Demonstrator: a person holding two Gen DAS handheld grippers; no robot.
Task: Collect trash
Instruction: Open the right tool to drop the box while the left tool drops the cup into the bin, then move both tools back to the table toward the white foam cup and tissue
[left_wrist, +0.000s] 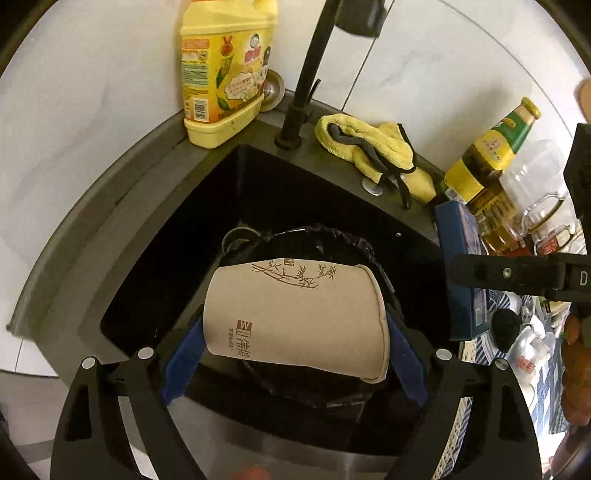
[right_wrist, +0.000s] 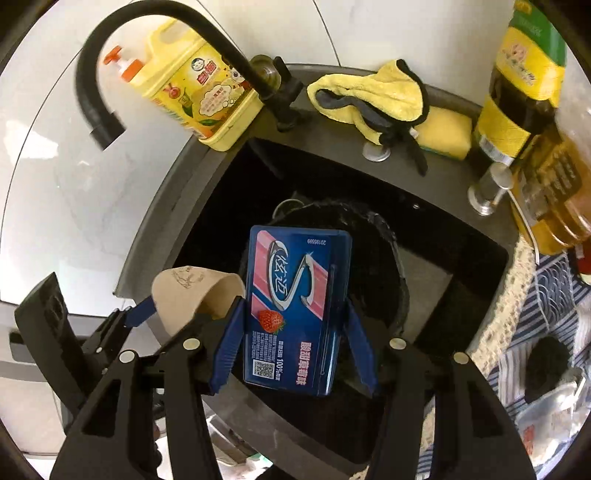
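Sink (left_wrist: 147, 236), cup (left_wrist: 295, 314) crosswise between jaws

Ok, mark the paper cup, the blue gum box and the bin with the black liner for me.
paper cup (left_wrist: 295, 314), left wrist view, middle of its tan side wall.
blue gum box (right_wrist: 297, 306), right wrist view, centre of its printed front face.
bin (left_wrist: 354, 240), left wrist view, far rim with the black liner.

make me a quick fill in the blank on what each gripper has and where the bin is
The left gripper is shut on a paper ____.
The right gripper clamps a ____ box with a strawberry on it.
The bag-lined bin sits inside the black ____.
Beside the faucet lies a yellow ____.

Missing words: cup; blue; sink; cloth
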